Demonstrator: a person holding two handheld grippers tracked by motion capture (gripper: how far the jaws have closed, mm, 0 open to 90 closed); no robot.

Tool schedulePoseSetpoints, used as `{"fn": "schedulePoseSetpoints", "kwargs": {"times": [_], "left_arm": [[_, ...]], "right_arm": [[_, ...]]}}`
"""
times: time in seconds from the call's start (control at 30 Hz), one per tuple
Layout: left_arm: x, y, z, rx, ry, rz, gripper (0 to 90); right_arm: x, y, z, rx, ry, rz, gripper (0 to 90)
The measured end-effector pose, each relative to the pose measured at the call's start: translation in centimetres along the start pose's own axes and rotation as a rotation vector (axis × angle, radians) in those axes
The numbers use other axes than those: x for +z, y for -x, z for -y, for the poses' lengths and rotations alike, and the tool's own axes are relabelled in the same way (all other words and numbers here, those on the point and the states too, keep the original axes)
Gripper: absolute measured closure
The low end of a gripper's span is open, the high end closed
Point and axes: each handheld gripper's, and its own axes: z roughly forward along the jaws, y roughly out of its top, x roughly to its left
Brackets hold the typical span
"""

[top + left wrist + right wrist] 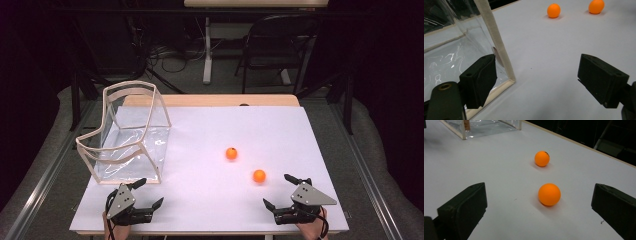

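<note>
Two orange balls lie on the white table top (210,130). The nearer ball (259,175) (549,194) sits just ahead of my right gripper (277,190) (539,210), which is open with nothing in it. The farther ball (231,153) (542,158) (553,10) lies a little beyond, apart from the first. My left gripper (151,192) (540,80) is open and empty at the front left, its left jaw close to the corner of a clear plastic bag (125,135) (495,42) with beige trim. The nearer ball (596,6) also appears far off in the left gripper view.
The bag stands upright with its top open at the table's left and looks empty. A wooden edge (210,100) runs along the back of the table. Beyond it are a dark folding chair (277,45) and cables on the floor.
</note>
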Motion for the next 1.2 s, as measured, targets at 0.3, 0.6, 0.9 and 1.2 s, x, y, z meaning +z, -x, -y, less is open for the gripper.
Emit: {"fn": "schedulePoseSetpoints", "kwargs": {"times": [0.3, 0.6, 0.9, 1.2], "left_arm": [[0.5, 0.1, -0.2, 0.000, 0.001, 0.015, 15.8], [0.8, 0.1, -0.5, 0.016, 0.001, 0.018, 15.8], [0.9, 0.1, -0.6, 0.014, 0.004, 0.024, 15.8], [0.7, 0.3, -0.7, 0.021, 0.003, 0.021, 15.8]], "right_arm": [[0.2, 0.3, 0.1, 0.002, -0.012, -0.019, 0.0], [1.1, 0.7, -0.2, -0.015, -0.062, -0.051, 0.0], [2.0, 1.4, -0.4, -0.019, -0.103, -0.068, 0.0], [2.9, 2.0, -1.1, -0.025, -0.154, -0.085, 0.0]]}}
